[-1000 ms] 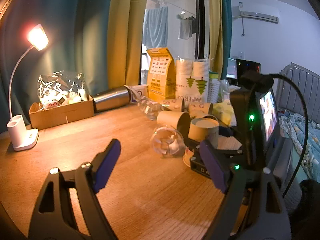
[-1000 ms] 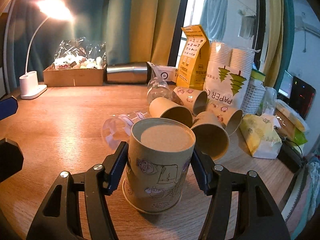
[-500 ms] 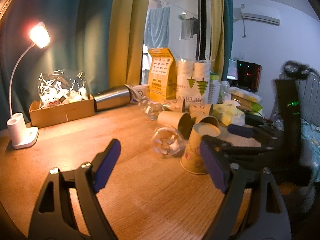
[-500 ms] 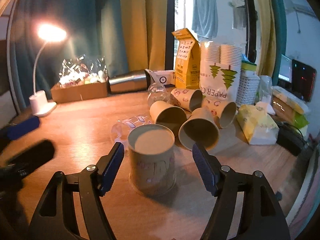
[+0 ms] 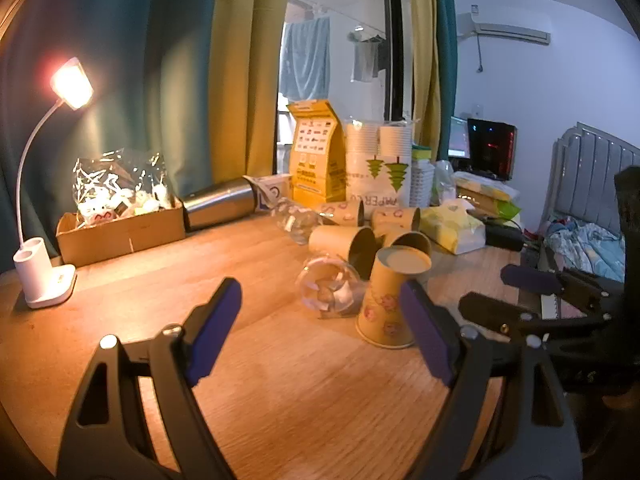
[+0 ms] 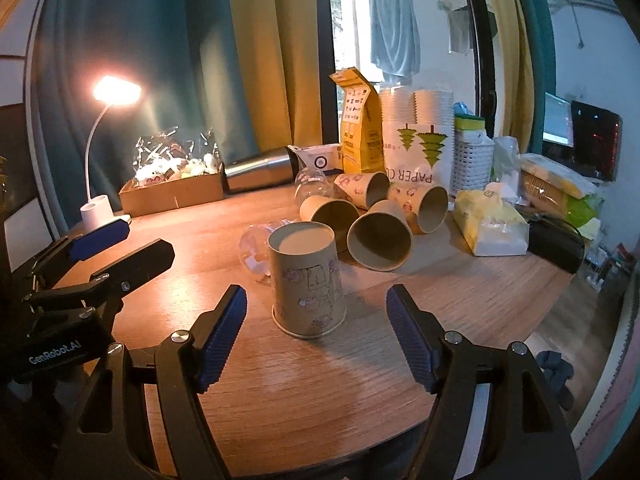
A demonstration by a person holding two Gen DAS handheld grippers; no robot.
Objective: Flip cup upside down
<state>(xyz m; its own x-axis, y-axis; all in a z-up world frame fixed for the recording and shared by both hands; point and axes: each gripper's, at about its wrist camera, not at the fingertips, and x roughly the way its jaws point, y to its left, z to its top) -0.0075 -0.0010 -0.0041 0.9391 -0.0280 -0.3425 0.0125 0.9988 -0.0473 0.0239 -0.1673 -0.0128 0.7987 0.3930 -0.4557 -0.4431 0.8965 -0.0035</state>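
With our right gripper [image 6: 316,334] spread wide around nothing and our left gripper [image 5: 320,330] equally agape, the inverted paper cup [image 6: 306,284] stands mouth-down on the wooden table [image 6: 360,380] just beyond our right fingers, where a careless nudge could topple it.

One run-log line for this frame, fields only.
cup: upside down on table, free | right gripper: open, short of cup | left gripper: open, empty | four cups on their sides behind
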